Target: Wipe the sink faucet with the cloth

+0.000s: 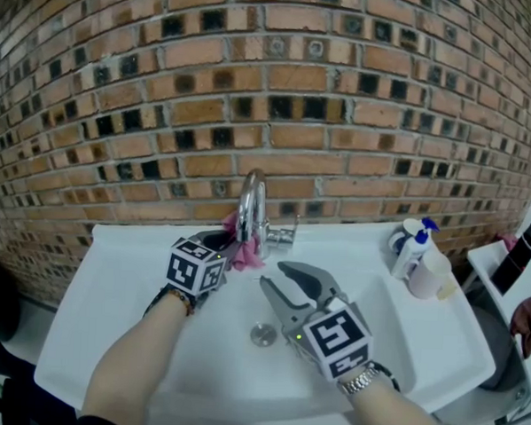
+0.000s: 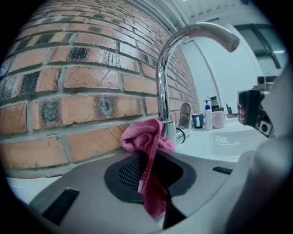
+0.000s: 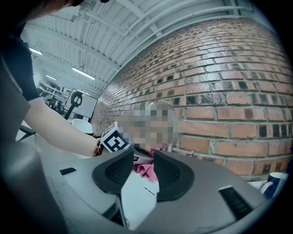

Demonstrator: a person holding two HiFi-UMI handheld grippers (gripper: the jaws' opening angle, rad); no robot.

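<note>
A chrome gooseneck faucet [image 1: 252, 205] rises from the back rim of a white sink [image 1: 129, 271], against a brick wall. My left gripper [image 1: 235, 247] is at the faucet's left side, low by its base, and is shut on a pink cloth [image 1: 245, 255]. In the left gripper view the cloth [image 2: 145, 139] bunches between the dark pads and rests against the foot of the faucet [image 2: 162, 87]. My right gripper [image 1: 274, 275] hangs over the basin just in front of the faucet, jaws open and holding nothing. Through its gap [image 3: 143, 170] a bit of the cloth [image 3: 148, 171] shows.
A drain [image 1: 263, 334] sits in the basin under my right gripper. A pump bottle and a cup [image 1: 416, 253] stand on the right rim, and also appear in the left gripper view [image 2: 209, 117]. The faucet lever [image 1: 285, 236] points right.
</note>
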